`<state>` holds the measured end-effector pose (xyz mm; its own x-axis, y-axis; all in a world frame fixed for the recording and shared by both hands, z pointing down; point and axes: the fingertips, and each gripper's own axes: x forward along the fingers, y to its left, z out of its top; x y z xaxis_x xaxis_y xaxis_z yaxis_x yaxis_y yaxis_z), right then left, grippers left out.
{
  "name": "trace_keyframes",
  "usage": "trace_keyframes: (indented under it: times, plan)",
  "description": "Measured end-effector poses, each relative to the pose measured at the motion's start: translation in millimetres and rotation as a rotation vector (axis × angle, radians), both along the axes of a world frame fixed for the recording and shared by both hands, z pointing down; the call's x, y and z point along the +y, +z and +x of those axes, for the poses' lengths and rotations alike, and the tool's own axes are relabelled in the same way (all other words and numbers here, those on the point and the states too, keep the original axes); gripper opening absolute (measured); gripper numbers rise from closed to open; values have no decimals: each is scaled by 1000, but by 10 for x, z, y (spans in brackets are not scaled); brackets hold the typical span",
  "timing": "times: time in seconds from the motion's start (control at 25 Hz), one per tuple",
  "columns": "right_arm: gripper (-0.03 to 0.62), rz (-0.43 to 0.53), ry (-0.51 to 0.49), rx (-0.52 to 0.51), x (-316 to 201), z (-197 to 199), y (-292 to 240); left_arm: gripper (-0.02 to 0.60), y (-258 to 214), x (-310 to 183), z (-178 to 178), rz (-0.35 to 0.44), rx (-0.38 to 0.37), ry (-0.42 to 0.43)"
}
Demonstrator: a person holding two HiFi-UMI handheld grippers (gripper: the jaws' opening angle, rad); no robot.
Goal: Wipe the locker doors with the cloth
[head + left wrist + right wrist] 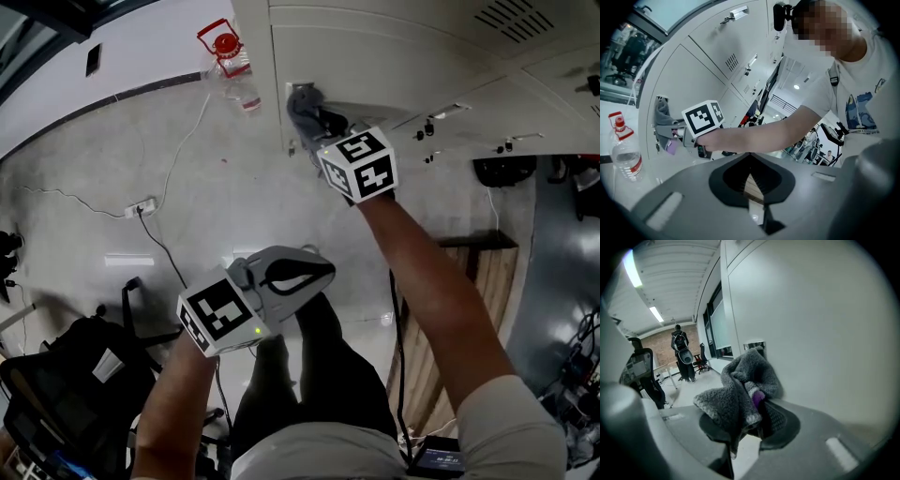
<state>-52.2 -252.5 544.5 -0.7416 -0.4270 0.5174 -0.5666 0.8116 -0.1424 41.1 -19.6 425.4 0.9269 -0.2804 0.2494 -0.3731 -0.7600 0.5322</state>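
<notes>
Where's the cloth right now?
The grey cloth is upper centre in the head view, clamped in the right gripper. It sits against the left edge of the locker door, just right of the water bottle on the floor.

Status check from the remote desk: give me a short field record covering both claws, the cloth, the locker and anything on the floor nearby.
right claw: shut on the grey cloth
cloth state: bunched, a purple patch showing, appears pressed against the locker door near its edge
left claw: shut, nothing in it, held low over the floor, apart from the lockers
locker door: white, closed
floor: water bottle with a red cap beside the locker; black bag farther off
</notes>
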Motion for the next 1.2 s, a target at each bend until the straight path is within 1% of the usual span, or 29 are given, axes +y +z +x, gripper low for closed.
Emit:
trace_keyframes:
  times: [0.16,0.36,0.48,0.6,0.8,0.92,1.04,1.2]
  plan:
    - [104,-3,-27,10,21,-140,16,3,17,18,-15,-3,1,-1]
    - [106,11,-22,5,112,29,-17,3,30,46,27,-4,1,27]
    - [104,29,20,0,145,296,-45,5,22,42,94,4,3,46]
    - [106,33,89,-2,139,683,-39,4,12,52,174,7,2,75]
    - [104,-7,238,42,72,1477,199,4,33,93,299,3,5,120]
    - [106,-28,312,70,-39,1828,373,3,64,88,364,3,4,139]
    - [104,-41,353,100,-142,2002,559,4,93,60,405,4,3,149]
    - [104,-67,361,111,-228,1994,735,3,112,11,437,8,1,157]
